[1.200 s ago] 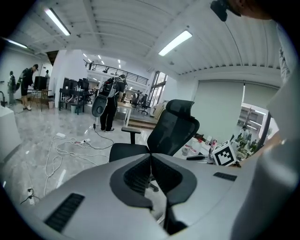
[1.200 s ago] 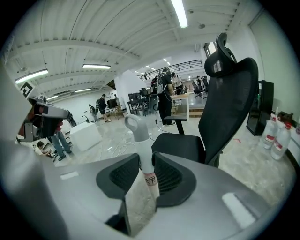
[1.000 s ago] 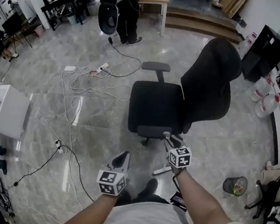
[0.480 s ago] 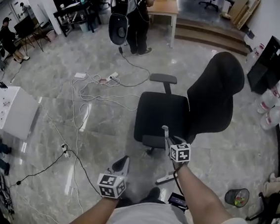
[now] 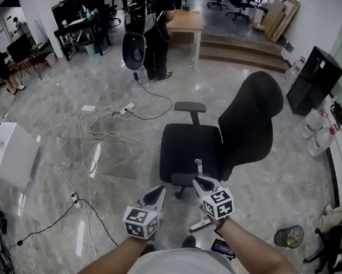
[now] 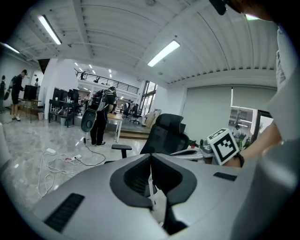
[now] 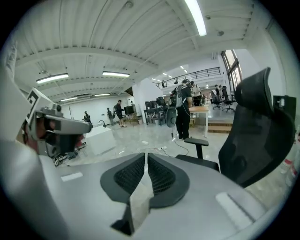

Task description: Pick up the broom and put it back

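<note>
I see no broom that I can name in any view. A pale bar [image 5: 198, 223] lies on the floor under my right forearm; I cannot tell whether it is a broom part or the chair's base. My left gripper [image 5: 157, 191] hovers low in the head view, its pads together in the left gripper view [image 6: 150, 161], empty. My right gripper [image 5: 199, 182] is held at the front edge of the black office chair [image 5: 188, 150]. Its jaws are closing, a thin slit remains [image 7: 146, 161], and nothing is between them.
A person with a backpack [image 5: 151, 22] stands by a wooden table [image 5: 186, 20]. Cables and power strips [image 5: 109, 118] trail over the marble floor. A white box [image 5: 5, 152] sits left, a waste bin [image 5: 288, 236] right, a black cabinet [image 5: 314, 78] and water bottles [image 5: 317, 133] far right.
Both grippers have risen, the right one more, up to the chair seat's front edge. The head view has lifted and now takes in more of the room.
</note>
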{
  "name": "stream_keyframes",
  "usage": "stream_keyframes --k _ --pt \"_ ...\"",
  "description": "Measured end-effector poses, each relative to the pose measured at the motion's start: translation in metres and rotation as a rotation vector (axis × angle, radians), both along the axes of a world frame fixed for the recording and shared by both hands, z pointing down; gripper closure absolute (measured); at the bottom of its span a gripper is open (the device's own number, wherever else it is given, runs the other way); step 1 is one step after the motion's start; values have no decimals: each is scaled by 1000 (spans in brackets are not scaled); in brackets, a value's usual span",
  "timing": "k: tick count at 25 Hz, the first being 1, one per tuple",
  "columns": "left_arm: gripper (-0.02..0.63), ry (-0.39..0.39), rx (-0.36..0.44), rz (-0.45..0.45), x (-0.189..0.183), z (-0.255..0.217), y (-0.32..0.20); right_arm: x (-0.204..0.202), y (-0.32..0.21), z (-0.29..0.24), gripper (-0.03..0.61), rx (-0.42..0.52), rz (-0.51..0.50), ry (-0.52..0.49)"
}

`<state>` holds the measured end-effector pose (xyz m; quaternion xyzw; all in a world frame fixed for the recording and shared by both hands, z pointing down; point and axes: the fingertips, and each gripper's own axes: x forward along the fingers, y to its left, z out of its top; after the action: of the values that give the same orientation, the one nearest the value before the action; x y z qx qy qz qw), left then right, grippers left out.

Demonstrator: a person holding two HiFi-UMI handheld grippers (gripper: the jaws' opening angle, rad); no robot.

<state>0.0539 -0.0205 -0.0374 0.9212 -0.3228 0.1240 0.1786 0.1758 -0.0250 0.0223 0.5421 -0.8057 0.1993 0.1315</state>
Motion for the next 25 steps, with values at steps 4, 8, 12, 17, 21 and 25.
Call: stream_keyframes --k 4,8,12,17,21,25 --pt "604 33 35 86 -5 -32 4 -51 19 -69 574 69 26 -15" --pt "604 61 76 120 -27 -75 3 -102 29 -136 575 167 80 -34" --pt "604 72 105 107 -65 -105 -7 -154 33 -177 575 242 135 -50" --pt "604 86 130 125 -99 -125 -3 -197 36 -192 577 280 186 -46" --pt "604 86 144 155 -112 -133 8 -215 42 -200 577 292 204 -49" --pt "604 89 143 171 -124 -136 7 -224 40 -210 577 304 225 -52"
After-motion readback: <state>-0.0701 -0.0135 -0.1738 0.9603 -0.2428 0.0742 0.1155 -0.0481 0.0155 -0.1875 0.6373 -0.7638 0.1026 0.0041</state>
